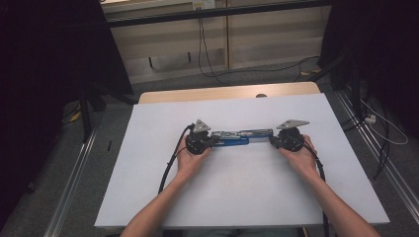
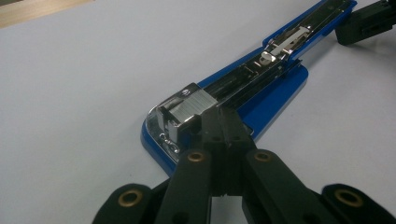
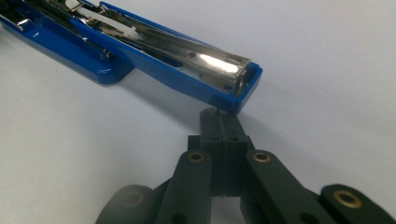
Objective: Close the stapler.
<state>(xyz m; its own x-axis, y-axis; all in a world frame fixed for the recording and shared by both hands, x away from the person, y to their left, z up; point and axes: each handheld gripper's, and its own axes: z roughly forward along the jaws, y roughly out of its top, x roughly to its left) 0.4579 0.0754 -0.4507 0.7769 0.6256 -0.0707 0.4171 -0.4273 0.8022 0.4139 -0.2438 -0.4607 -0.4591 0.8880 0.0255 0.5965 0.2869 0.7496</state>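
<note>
From the high view, an opened blue stapler lies flat near the middle of the white table, its long axis running left to right. The left gripper meets one end and the right gripper meets the other, so the stapler sits squarely between the two hands, each gripper pointing inward along its length. Neither hand is clearly nearer; each is at its own end.

In the left gripper view, the black jaws are pressed together with nothing between them, and their tips touch the metal staple block at the near end of the stapler's blue base. The stapler stretches away toward the upper right, where the other gripper shows at its far end.

In the right gripper view, the jaws are likewise clenched on nothing, tips touching the blunt blue end of the folded-out top arm. The shiny metal channel inside faces up, and the stapler runs off toward the upper left.

Any coming move probably turns on that shared line: a push from either end would act straight along the stapler's length, toward the opposite gripper.
</note>
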